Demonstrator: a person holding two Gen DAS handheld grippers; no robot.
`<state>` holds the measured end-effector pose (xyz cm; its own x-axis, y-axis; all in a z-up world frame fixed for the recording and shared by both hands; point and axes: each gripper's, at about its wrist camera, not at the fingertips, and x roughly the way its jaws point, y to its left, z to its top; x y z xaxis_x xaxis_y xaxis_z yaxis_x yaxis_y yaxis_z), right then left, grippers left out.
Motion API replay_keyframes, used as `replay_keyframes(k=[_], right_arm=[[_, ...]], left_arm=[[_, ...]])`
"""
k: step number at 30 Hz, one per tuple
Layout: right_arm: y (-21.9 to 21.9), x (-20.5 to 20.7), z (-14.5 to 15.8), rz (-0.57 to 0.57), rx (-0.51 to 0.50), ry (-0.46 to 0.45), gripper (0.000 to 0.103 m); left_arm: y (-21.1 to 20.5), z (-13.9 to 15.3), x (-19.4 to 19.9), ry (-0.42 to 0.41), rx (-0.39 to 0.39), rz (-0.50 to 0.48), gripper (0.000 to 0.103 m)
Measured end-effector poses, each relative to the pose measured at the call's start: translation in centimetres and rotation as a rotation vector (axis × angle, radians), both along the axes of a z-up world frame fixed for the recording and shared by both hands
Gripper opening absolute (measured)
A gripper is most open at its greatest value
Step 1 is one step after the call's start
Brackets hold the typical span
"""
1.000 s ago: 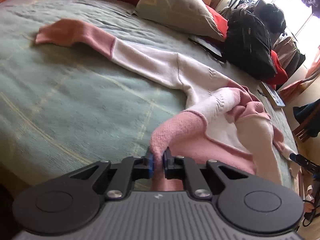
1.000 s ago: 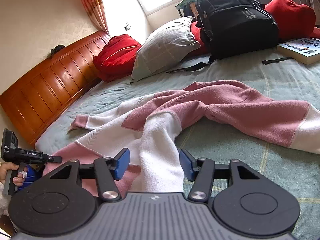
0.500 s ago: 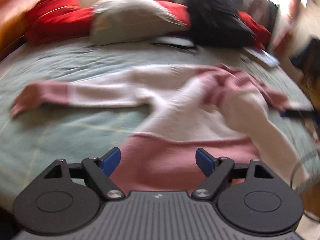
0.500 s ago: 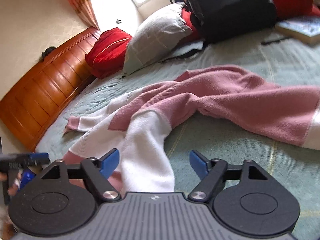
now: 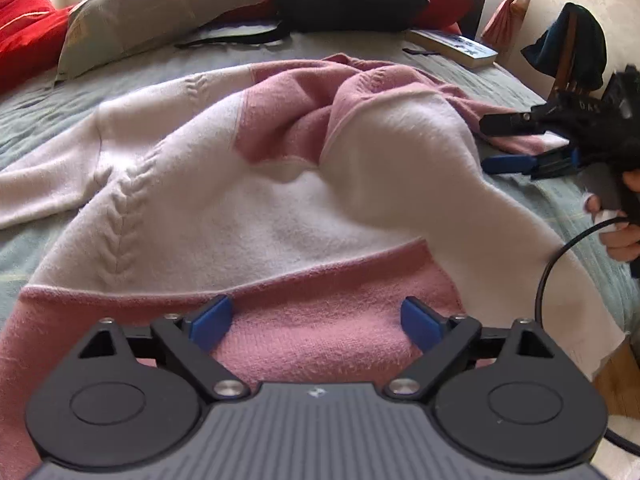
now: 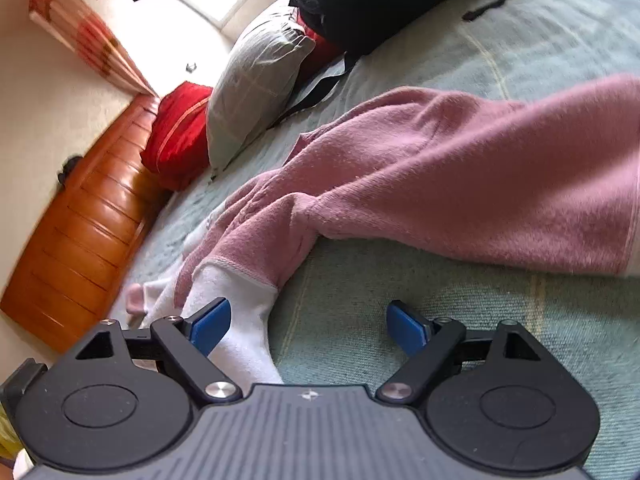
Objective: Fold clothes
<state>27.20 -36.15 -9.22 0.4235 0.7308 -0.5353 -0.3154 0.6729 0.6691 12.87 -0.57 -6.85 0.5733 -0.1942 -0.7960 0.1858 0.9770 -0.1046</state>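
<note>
Sweater: the pink and white sweater (image 5: 248, 208) lies spread but rumpled on the green bed cover (image 6: 520, 40); one sleeve goes out to the left of the left wrist view, and the other is thrown across the body toward the bed edge.
Left tool: the left tool (image 5: 316, 322) stands wide and its jaws have just been opening. The pink hem band (image 5: 312, 344) lies under and between them, but the pads do not press it.
Right tool: the right tool (image 6: 308, 326) is also wide and has just been opening. The white part of the crossed sleeve (image 6: 240, 320) lies beside its left pad and is not gripped.
Step in hand: I judge that both tools have let go and now look for a new grip, to flatten the sweater before the first fold.
How to do it well: take the crossed sleeve near its end, lift it clear of the body and lay it straight. Grip one layer only, near an edge, so the knit does not bunch. Smooth the heap of pink cloth at the shoulder before folding.
Left hand pose: it points steeply down over the hem, close to the near bed edge.
Right hand pose: it points gently down along the bed; the person's hand (image 5: 618, 216) holds its handle at the right side.
Risk: the soft knit can drag the whole sweater if it is pulled low.
</note>
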Motion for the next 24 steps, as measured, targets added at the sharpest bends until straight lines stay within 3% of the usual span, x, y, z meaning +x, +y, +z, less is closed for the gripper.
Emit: replay_keyframes(k=[10,12,13,14,15,21,24], right_arm=[[3.6,2.9,9.2,0.098,-0.083,-0.281,0.085],[5.5,4.2,10.1,0.132,-0.125,-0.318,0.061],[6.8,5.0,10.5,0.158,-0.153,-0.326,0.053],[8.1,5.9,10.8,0.183,-0.175,-0.322,0.036],[9.3,6.7,10.9,0.203,-0.192,-0.313,0.026],[17.9,10.7,11.2,0.303,-0.332,-0.280,0.022],[21.5,13.4,9.4,0.305,-0.432,-0.214,0.022]], left_arm=[[0.9,3.3,-0.3,-0.064,0.052,0.067,0.092],[1.1,4.0,-0.4,-0.079,0.069,0.075,0.092],[1.4,4.2,-0.5,-0.086,0.073,0.076,0.092],[1.7,4.4,-0.5,-0.093,0.077,0.080,0.092],[2.1,4.6,-0.6,-0.098,0.080,0.091,0.092],[5.3,5.4,-1.2,-0.116,0.085,0.180,0.092],[6.8,5.5,-1.5,-0.118,0.081,0.213,0.092]])
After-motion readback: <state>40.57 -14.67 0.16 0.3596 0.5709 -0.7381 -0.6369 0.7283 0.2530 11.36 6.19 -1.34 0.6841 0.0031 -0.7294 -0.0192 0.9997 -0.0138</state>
